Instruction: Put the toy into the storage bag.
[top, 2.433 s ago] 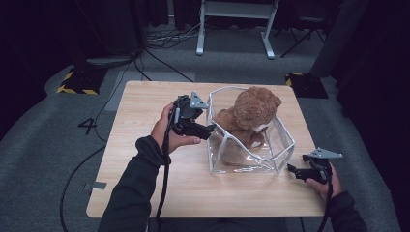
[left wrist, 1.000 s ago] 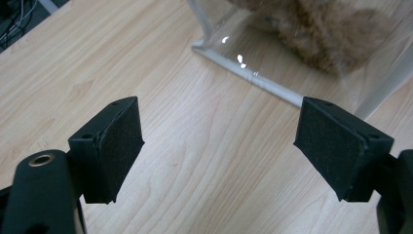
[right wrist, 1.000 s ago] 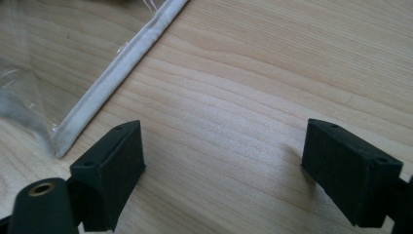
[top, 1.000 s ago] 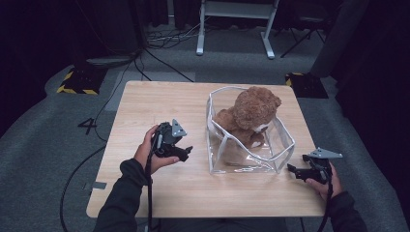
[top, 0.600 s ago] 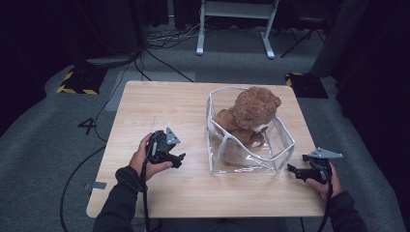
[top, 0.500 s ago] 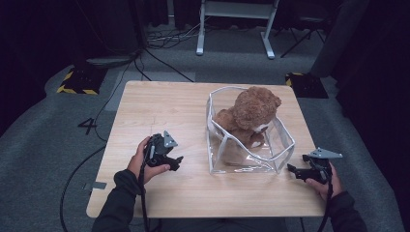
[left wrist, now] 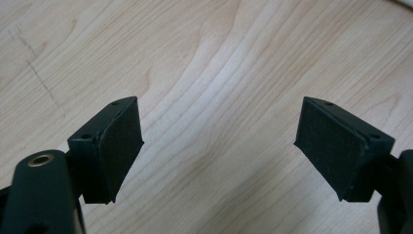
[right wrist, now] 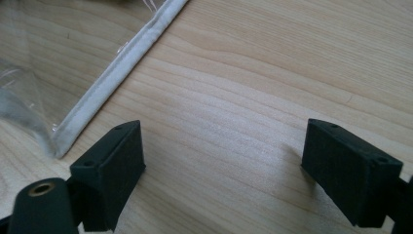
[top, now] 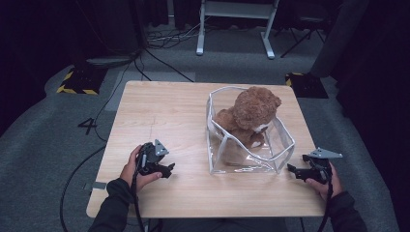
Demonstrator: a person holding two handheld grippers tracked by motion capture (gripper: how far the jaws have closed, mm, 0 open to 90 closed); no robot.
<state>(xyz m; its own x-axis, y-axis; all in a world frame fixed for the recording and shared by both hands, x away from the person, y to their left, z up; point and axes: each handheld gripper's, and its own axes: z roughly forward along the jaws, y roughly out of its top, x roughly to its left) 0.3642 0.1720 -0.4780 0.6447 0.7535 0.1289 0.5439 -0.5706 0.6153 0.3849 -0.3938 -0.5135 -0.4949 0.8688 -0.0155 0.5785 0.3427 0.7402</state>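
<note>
Legible writing: white "4" (top: 88,126) on grey carpet, left of the light wood rectangular table (top: 159,108). Black-yellow hazard-striped blocks (top: 77,83) further back. Brown plush teddy bear (top: 249,113) sits inside clear plastic white-trimmed bin (top: 283,150), table's right half. Left gripper (left wrist: 216,146) & right gripper (right wrist: 224,163): jaws wide apart, nothing held, both over bare wood.

Dark sleeves (top: 113,209); black grippers with square padded jaws, grey plates, black cables.

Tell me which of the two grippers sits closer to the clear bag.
The right gripper, just off the clear bag's near right corner; its view catches the bag's white seam. The left gripper rests farther off, over bare table.
</note>
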